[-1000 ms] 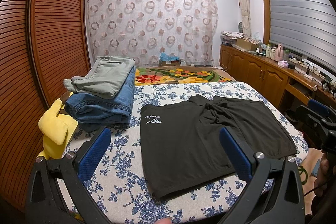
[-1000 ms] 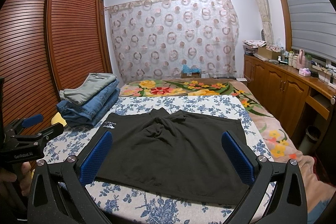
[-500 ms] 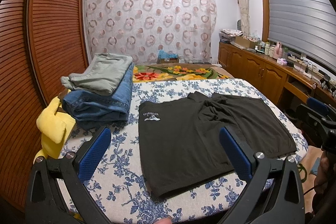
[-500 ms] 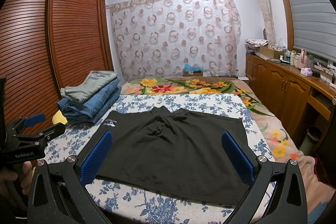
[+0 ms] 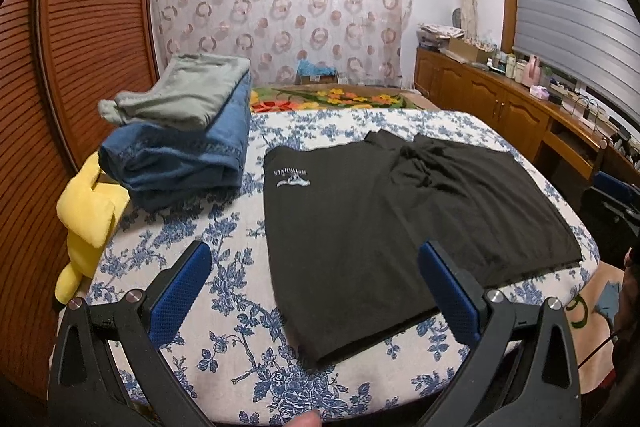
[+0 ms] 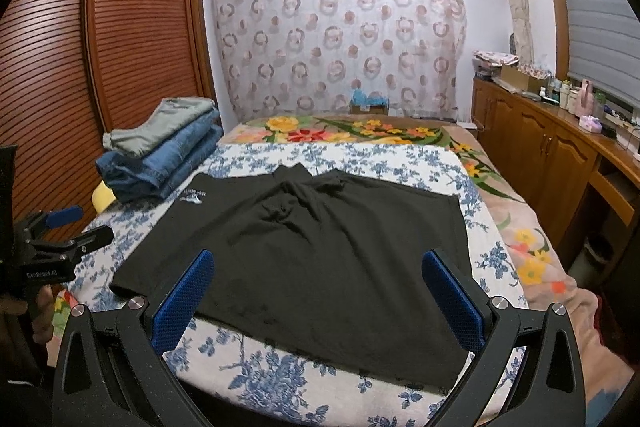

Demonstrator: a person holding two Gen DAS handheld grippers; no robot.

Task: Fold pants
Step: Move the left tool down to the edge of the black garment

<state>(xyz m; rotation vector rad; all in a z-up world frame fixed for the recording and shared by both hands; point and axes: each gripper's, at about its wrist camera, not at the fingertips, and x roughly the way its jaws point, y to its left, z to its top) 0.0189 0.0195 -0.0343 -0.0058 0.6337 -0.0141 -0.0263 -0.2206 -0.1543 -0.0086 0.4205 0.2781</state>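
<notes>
Black pants (image 5: 384, 219) (image 6: 312, 251) lie spread flat on the blue-flowered sheet of the bed, a small white logo (image 5: 290, 179) near their left edge and creases around the crotch. My left gripper (image 5: 316, 291) hovers open over the near left part of the pants, holding nothing. My right gripper (image 6: 318, 295) hangs open above the near edge of the pants, empty too. The left gripper (image 6: 60, 227) also shows at the far left of the right wrist view, held by a hand.
A stack of folded jeans (image 5: 180, 155) with grey-green pants (image 5: 184, 95) on top sits at the bed's left side, beside a yellow plush (image 5: 84, 219). A louvred wooden wardrobe (image 6: 120, 47) stands left, wooden cabinets (image 6: 552, 155) right, a floral blanket (image 6: 360, 131) beyond.
Both grippers have tilted down and moved a little nearer the bed. The pants have not moved and both jaws stay open.
</notes>
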